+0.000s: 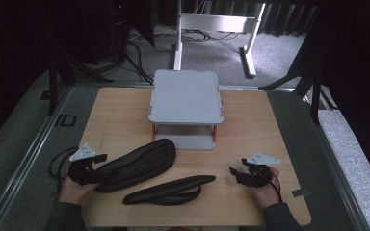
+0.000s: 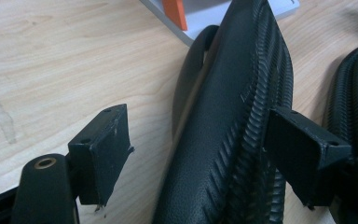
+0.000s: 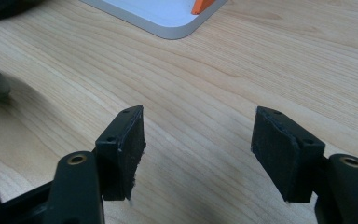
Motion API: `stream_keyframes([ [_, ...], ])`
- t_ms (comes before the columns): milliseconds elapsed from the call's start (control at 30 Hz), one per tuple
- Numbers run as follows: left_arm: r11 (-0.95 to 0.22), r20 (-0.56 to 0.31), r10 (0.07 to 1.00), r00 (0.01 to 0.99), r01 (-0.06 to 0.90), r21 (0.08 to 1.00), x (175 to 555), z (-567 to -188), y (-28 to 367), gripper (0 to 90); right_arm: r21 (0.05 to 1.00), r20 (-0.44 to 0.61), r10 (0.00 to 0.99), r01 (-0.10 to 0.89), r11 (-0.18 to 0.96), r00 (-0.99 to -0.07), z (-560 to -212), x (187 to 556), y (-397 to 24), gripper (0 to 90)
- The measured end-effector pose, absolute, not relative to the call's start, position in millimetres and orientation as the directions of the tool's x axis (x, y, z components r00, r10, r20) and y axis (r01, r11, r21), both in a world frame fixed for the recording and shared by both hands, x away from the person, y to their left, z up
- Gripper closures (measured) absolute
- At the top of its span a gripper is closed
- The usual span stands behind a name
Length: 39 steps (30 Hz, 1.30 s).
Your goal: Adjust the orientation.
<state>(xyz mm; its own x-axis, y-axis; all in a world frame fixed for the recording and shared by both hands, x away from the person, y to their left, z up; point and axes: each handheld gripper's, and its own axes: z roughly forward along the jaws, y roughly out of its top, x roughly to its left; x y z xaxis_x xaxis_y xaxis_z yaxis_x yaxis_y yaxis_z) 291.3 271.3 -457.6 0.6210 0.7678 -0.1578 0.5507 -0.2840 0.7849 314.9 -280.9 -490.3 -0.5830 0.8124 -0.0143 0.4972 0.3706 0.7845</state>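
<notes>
Two black ribbed shoes lie on the wooden table. The larger shoe is at the front left, and the flatter shoe lies in front of it. My left gripper sits at the larger shoe's near end. In the left gripper view this gripper is open, its jaws straddling the shoe; the right jaw is against the ribbed edge and the left jaw is clear of it. My right gripper is at the front right. It stands open over bare wood with nothing between its fingers.
A grey two-level stand with orange legs stands at the table's middle back. Its lower plate lies ahead of my right gripper. The flatter shoe lies just right of my left gripper. Beyond the table are a metal frame and cables.
</notes>
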Motion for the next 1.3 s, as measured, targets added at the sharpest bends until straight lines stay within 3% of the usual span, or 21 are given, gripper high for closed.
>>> stream_keyframes([
  [800,-0.328,-0.221,0.724,0.654,0.607,0.724,275,-479,270,28.8,0.781,-0.015,0.805,0.496,0.38,-0.593,-491,315,-280,34.6],
  [1067,-0.313,-0.233,0.71,0.664,0.594,0.741,271,-474,272,38.4,0.78,-0.016,0.805,0.496,0.381,-0.594,-491,315,-280,34.8],
  [1100,-0.276,-0.241,0.693,0.679,0.559,0.782,265,-468,278,46.7,0.781,-0.016,0.805,0.495,0.381,-0.594,-491,315,-280,34.9],
  [1167,-0.257,-0.235,0.693,0.681,0.539,0.802,261,-464,282,54.1,0.78,-0.016,0.804,0.495,0.382,-0.594,-491,315,-280,35.0],
  [1300,-0.244,-0.207,0.715,0.668,0.515,0.822,255,-458,288,57.9,0.779,-0.017,0.803,0.495,0.384,-0.596,-491,315,-280,35.1],
])
